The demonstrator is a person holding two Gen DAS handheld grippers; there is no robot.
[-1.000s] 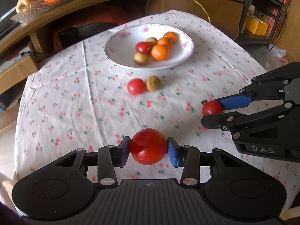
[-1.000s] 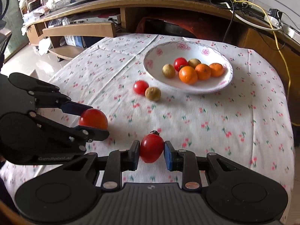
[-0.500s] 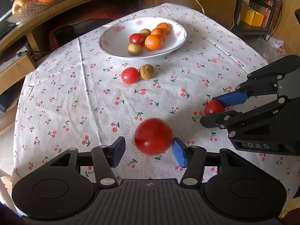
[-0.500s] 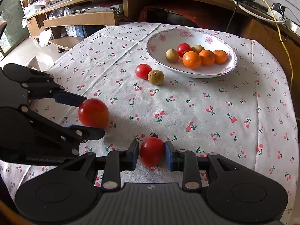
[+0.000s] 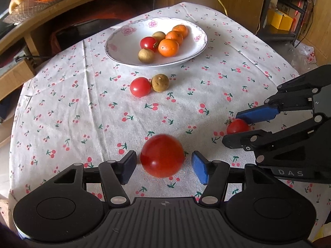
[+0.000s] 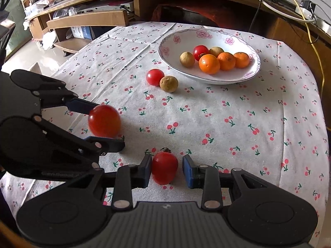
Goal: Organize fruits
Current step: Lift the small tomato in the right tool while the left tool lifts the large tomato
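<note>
Both tomatoes [image 5: 162, 156] [image 6: 164, 167] are being straddled by wide, non-gripping jaws; roll-off across the worktop [image 6: 227, 111] is being risked.

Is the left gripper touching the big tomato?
Apart. The left wrist view shows cloth between the big tomato and both fingers of the left gripper.

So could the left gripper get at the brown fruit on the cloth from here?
Probably not yet: the big tomato sits loose between the open left gripper, ahead of the brown fruit.
</note>
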